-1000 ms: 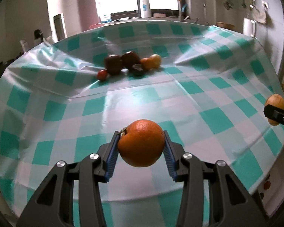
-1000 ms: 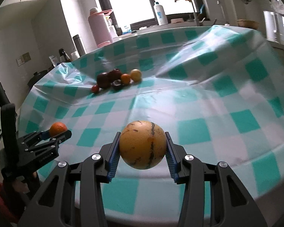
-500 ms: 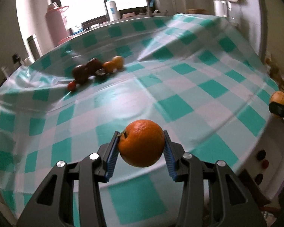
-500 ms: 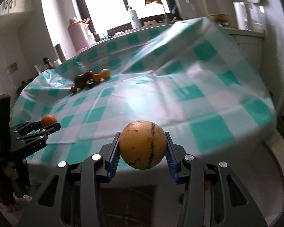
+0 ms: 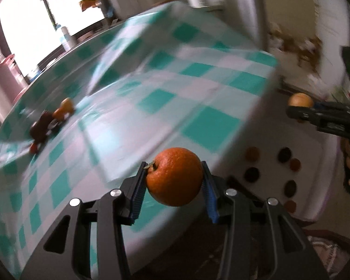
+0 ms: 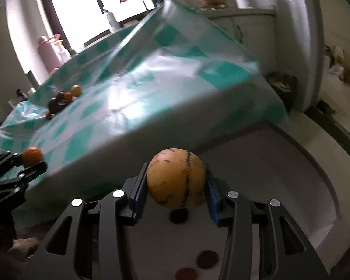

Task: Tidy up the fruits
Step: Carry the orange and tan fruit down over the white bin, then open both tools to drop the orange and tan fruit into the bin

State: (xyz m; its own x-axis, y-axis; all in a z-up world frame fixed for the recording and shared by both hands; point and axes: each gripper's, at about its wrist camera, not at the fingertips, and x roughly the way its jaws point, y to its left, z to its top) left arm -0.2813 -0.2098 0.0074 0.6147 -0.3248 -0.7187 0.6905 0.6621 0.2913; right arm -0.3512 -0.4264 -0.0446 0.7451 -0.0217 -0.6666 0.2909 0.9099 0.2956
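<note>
Left wrist view: left gripper point(image 5: 175, 178) was clamped by its blue pads on a round orange citrus fruit point(image 5: 174, 176), carried clear of the teal-and-white checked tablecloth point(image 5: 165, 98). Beyond the tablecloth's near edge lay a white tray point(image 5: 315, 186) with several small dark and reddish fruits point(image 5: 284, 155), probably the sorting place, which would explain the carry. A cluster of dark and orange fruits point(image 5: 51, 122) sat far back on the tablecloth, unsorted.

Right wrist view: right gripper point(image 6: 176, 182) was closed on a round yellow fruit with dark streaks point(image 6: 176, 178), held above the tray off the tablecloth's edge, likely for setting down.
</note>
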